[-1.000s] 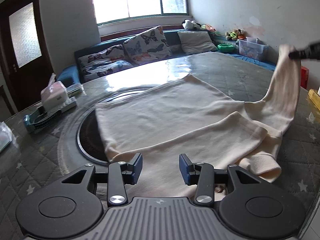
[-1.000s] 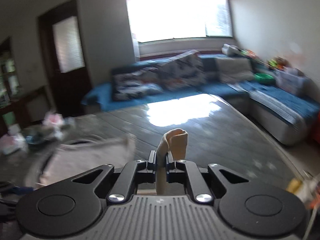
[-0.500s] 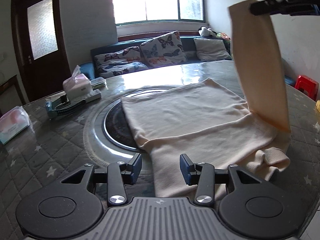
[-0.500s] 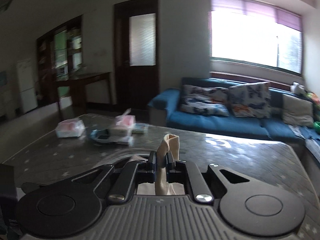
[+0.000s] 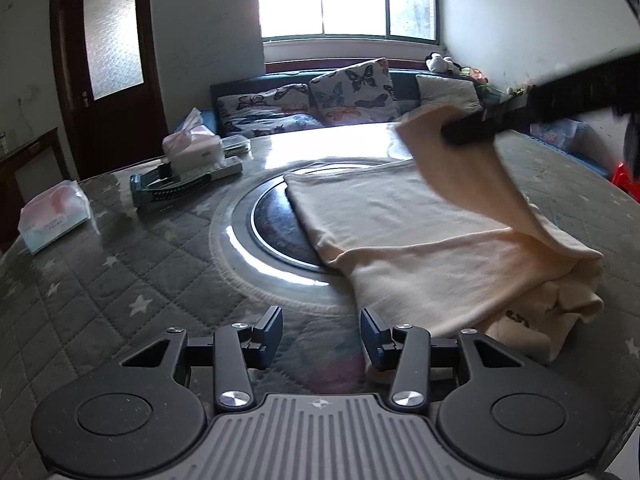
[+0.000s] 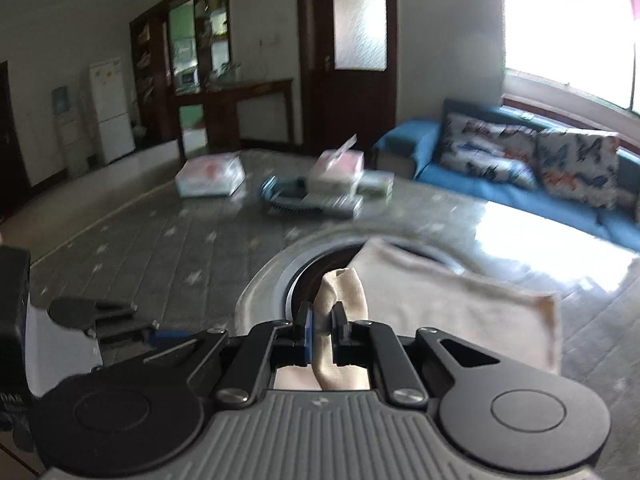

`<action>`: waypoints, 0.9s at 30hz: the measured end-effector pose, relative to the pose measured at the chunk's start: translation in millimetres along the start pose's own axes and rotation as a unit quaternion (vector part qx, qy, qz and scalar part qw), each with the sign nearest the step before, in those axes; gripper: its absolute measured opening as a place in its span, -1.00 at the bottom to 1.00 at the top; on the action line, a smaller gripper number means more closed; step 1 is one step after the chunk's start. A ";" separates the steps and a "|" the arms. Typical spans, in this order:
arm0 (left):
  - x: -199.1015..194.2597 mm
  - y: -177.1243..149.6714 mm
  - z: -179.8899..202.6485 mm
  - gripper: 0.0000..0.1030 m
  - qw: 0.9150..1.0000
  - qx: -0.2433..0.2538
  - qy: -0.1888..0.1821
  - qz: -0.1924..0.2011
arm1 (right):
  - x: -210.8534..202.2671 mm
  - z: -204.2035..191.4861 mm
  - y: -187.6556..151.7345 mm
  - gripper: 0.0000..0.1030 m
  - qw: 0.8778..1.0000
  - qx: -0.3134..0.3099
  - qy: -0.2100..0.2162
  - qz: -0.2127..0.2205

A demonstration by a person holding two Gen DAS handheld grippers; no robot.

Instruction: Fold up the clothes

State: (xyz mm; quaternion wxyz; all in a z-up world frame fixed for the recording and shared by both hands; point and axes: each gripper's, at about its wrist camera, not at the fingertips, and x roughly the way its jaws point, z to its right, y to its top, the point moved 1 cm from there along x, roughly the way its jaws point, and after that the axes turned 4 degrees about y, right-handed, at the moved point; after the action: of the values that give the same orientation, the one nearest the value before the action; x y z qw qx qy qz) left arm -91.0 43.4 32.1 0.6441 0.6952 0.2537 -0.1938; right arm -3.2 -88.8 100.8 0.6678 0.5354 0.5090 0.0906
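Observation:
A cream garment lies spread on the round quilted table, partly over the dark centre disc. Its right sleeve is lifted and carried leftward over the body. My right gripper is shut on the sleeve's cuff, and in the left wrist view it shows as a blurred dark bar above the cloth. My left gripper hovers open just off the garment's near left edge, nothing between its fingers. In the right wrist view the left gripper appears low at the left.
Two tissue packs and a teal tool lie on the table's far left. A blue sofa with butterfly cushions runs behind the table. A red stool stands beyond the right edge.
The right gripper has swung the sleeve from high on the right down and leftward across the garment's body. The left gripper has shifted left, off the cloth's near edge.

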 end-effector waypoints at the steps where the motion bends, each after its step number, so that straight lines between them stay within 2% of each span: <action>1: 0.1 -0.6 -1.3 -0.10 1.000 -0.001 0.002 -0.001 | 5.9 -2.5 -3.0 -0.82 1.000 0.000 0.006 -0.006; 4: 0.3 -1.7 -3.1 -0.10 1.000 -0.003 0.005 -0.003 | 17.5 -7.3 -10.4 -0.71 1.000 0.004 0.023 -0.020; 7: -0.7 -1.7 -2.8 -0.10 1.000 -0.002 0.005 -0.003 | 17.7 -9.3 -15.0 -0.70 0.999 0.004 0.034 -0.024; 10: -2.5 1.1 -1.4 -0.10 1.000 0.000 0.002 0.001 | 7.6 -3.8 -15.9 -0.70 0.999 0.000 0.027 -0.022; 14: -5.1 7.0 5.7 -0.10 1.000 0.008 -0.012 0.011 | -10.0 18.0 -25.7 -0.70 0.999 0.001 -0.006 -0.031; 18: -3.2 11.2 21.2 -0.13 0.999 0.028 -0.037 0.017 | -29.7 50.0 -49.0 -0.70 0.997 0.030 -0.050 -0.049; 21: 1.3 10.7 33.0 -0.13 0.997 0.045 -0.057 0.013 | -46.2 71.2 -67.1 -0.68 0.994 0.055 -0.079 -0.055; 24: 8.7 8.8 38.0 -0.14 0.997 0.051 -0.061 0.002 | -62.8 92.6 -86.9 -0.59 0.988 0.083 -0.115 -0.056; 27: 15.1 7.3 40.1 -0.31 0.997 0.050 -0.063 -0.010 | -71.6 105.4 -99.8 -0.57 0.985 0.103 -0.130 -0.056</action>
State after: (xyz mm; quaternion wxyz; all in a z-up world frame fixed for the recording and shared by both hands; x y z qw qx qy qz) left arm -72.2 4.8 25.2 0.6210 0.7107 0.2096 -0.2556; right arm 3.1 -243.0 52.3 0.6733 0.5794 0.4539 -0.0703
